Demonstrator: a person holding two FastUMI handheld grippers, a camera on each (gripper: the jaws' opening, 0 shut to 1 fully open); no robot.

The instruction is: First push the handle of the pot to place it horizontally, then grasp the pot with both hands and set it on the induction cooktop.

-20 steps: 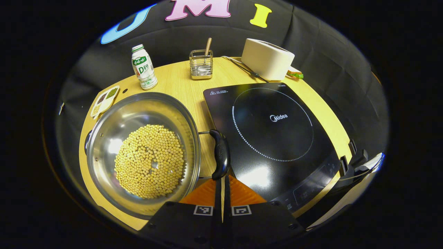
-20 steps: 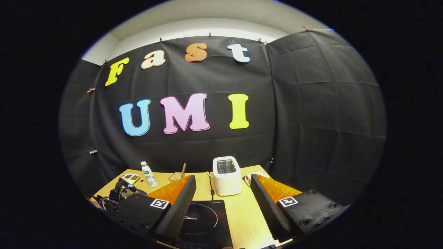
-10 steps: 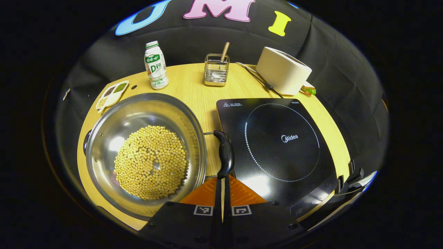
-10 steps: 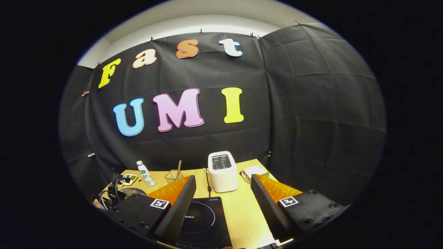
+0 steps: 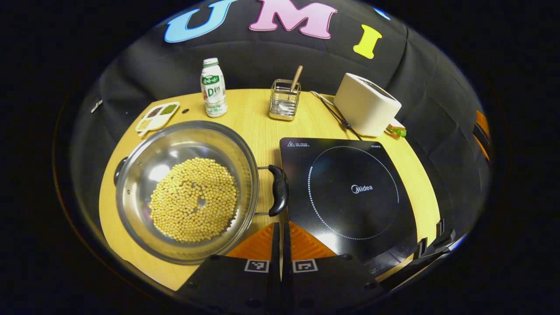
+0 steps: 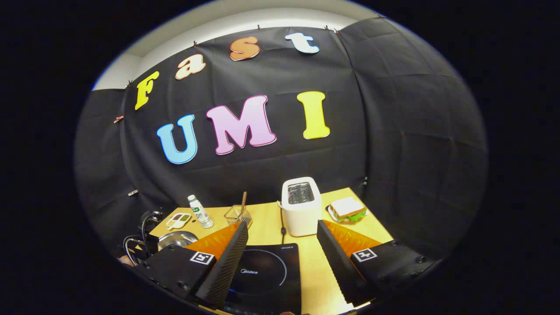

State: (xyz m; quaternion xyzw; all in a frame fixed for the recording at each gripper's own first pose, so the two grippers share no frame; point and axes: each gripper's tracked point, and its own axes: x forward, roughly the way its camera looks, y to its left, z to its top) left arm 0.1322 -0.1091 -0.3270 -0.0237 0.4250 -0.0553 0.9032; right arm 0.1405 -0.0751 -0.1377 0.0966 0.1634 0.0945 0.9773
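Note:
A steel pot (image 5: 131, 205) holding yellow soybeans (image 5: 194, 199) sits on the wooden table, left of the black induction cooktop (image 5: 350, 192). Its black right handle (image 5: 278, 190) lies beside the cooktop's left edge, and its left handle (image 5: 119, 170) is on the far side. My left gripper (image 5: 281, 227) is shut and empty, its tips a short gap in front of the right handle. The right gripper (image 6: 282, 224) is open and empty, held above the table's near edge over the cooktop (image 6: 262, 273). In the right gripper view the pot (image 6: 177, 239) shows at the left.
At the back of the table stand a white bottle (image 5: 213, 89), a wire basket with a wooden stick (image 5: 285, 98) and a white toaster (image 5: 365, 109) with its cable. A divided dish of beans (image 5: 156, 116) lies back left. A sandwich on a plate (image 6: 348, 209) is back right.
My left gripper has drawn back from the pot's right handle, which its shut tips were touching before. The right gripper's view has swung down a little, showing more of the table.

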